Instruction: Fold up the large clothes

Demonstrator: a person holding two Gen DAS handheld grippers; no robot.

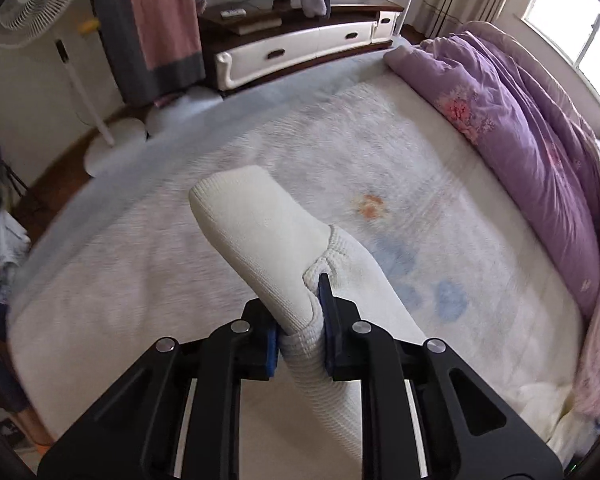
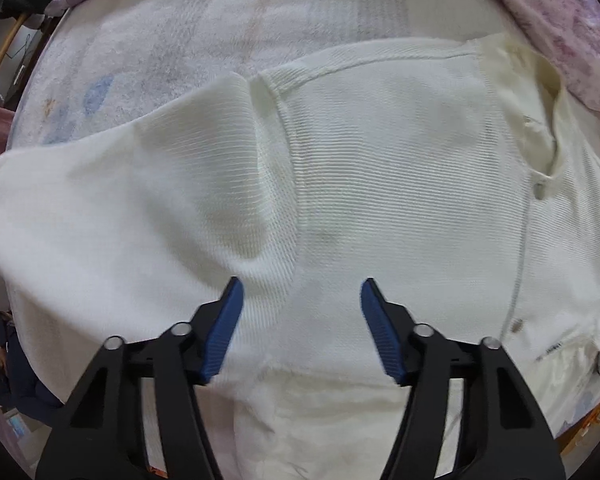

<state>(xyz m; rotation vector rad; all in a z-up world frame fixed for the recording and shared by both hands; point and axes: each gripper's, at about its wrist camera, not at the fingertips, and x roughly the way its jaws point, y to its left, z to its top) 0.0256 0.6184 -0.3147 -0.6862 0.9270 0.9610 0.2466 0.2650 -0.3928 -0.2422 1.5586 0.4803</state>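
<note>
Blue pads of my left gripper (image 1: 302, 320) are closed on a bunch of white knit, so its jaws are nearly together with the cloth pinched between them. What I hold looks like the sleeve (image 1: 256, 236) of the sweater (image 2: 380, 168), near its ribbed cuff, and it stands up above the bed (image 1: 340, 152).

My right gripper (image 2: 302, 312) has its jaws wide apart and holds nothing. It hovers over the body of the sweater, which lies spread on the bed, with the buttons (image 2: 538, 189) and the collar on the right of this view, close beside the purple quilt (image 1: 520, 120).

I judge this knit to be soft and rather thick, light enough for one gripper, but floppy: it will sag and stretch when I lift it, and it will not keep an edge by itself. It seems not slippery, because the ribs give the pads some friction. I think the best places to hold are the seams and hems, such as the shoulder seam (image 2: 288, 128) or the bottom edge, not the loose middle.
</note>
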